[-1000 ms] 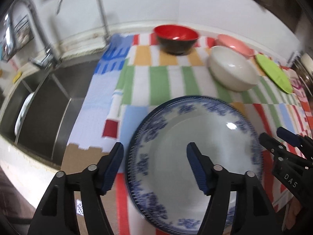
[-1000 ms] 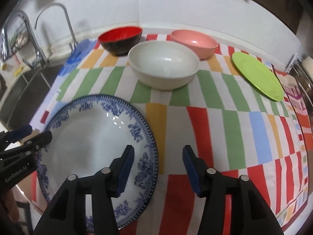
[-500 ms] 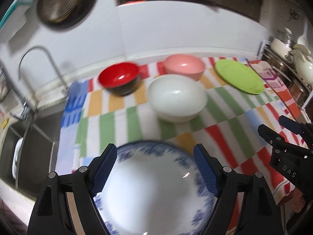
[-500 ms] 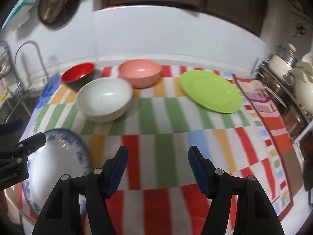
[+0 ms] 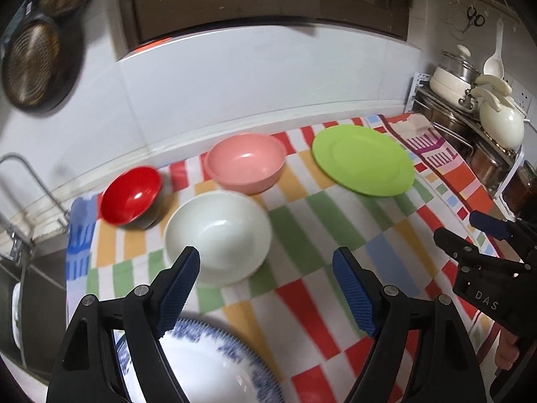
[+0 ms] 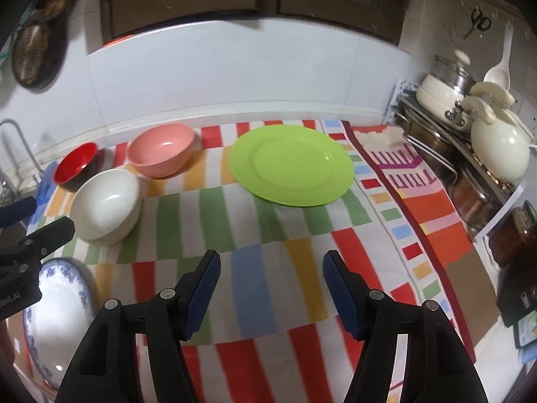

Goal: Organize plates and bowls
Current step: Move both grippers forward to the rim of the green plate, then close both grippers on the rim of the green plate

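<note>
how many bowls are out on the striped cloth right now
3: red bowl at back left near the sink, pink bowl at the back wall, white bowl in front of both. None look hidden.

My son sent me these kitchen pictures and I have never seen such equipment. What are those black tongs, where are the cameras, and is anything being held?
They are two hand-held grippers, one in each of a person's hands, each with a camera looking forward along its fingers. One picture comes from the left gripper, the other from the right gripper. Both are open and hold nothing. On the striped cloth stand a red bowl, a pink bowl and a white bowl, plus a green plate and, nearest, a blue-patterned plate.
</note>
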{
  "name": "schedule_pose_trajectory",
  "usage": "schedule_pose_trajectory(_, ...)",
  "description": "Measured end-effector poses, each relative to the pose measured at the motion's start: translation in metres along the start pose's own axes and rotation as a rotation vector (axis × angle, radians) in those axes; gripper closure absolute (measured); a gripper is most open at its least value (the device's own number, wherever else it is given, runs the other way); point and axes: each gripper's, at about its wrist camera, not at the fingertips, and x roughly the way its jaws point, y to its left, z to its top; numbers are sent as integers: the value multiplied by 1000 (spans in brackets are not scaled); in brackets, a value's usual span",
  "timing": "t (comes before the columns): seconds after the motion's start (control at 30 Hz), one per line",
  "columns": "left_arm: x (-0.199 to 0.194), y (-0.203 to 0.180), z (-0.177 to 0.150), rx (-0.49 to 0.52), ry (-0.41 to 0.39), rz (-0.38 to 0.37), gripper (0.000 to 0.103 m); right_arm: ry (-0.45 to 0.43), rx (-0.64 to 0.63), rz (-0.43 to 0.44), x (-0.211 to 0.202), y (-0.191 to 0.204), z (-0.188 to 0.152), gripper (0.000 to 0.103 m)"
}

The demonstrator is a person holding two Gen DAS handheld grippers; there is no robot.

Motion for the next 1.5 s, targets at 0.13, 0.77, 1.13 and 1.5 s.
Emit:
schedule_pose_trajectory(0.13, 10, -19, 25, 29, -8, -6, 20, 41, 20, 17, 13, -24, 17, 39)
schedule_pose_trajectory(0.77, 87, -70, 131, 111, 127, -62, 21, 113, 51, -13, 63, -97, 112, 39)
schedule_pose_trajectory(1.13, 168, -79, 172, 124, 273, -129, 35, 196, 88, -39, 118, -126, 145, 39)
schedule_pose_trajectory(1.5, 251, -80, 187, 135, 384, -125, 41, 343, 106, -36, 200, -145, 166, 39)
